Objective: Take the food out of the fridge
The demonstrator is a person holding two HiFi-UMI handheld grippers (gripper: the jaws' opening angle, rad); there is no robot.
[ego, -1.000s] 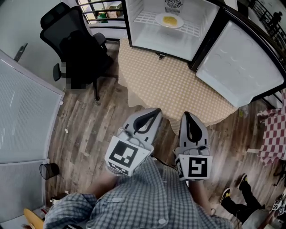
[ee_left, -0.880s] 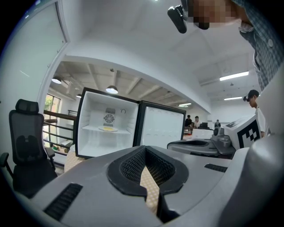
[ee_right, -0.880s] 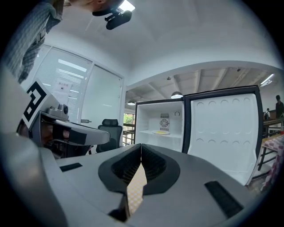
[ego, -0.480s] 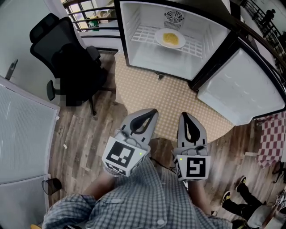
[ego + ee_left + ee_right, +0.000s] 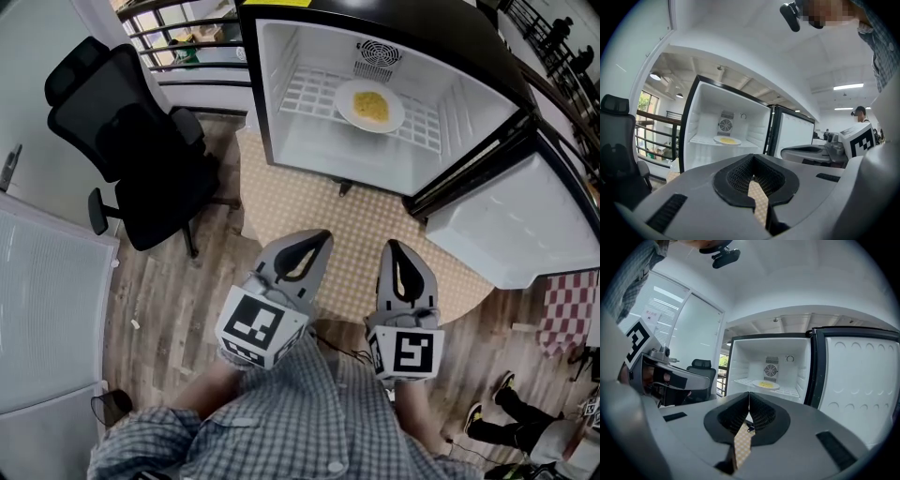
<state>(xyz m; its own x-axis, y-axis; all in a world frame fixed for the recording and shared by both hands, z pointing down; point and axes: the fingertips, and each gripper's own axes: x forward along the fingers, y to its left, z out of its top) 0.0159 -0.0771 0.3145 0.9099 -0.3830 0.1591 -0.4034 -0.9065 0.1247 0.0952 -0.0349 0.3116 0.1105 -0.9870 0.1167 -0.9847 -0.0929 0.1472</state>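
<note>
A small fridge stands open ahead, its door swung out to the right. On its white wire shelf sits a white plate with yellow food, also seen as the plate and the plate in the two gripper views. My left gripper and right gripper are held side by side over a checkered mat, well short of the fridge. Both point at it, shut, with nothing between their jaws.
A black office chair stands left of the fridge on the wood floor. A railing runs behind it. White panels line the left side. A red checked cloth and a person's legs are at the right.
The fridge and its plate have come closer and lower in the head view, as both grippers moved toward it together. Both stay shut and empty.
</note>
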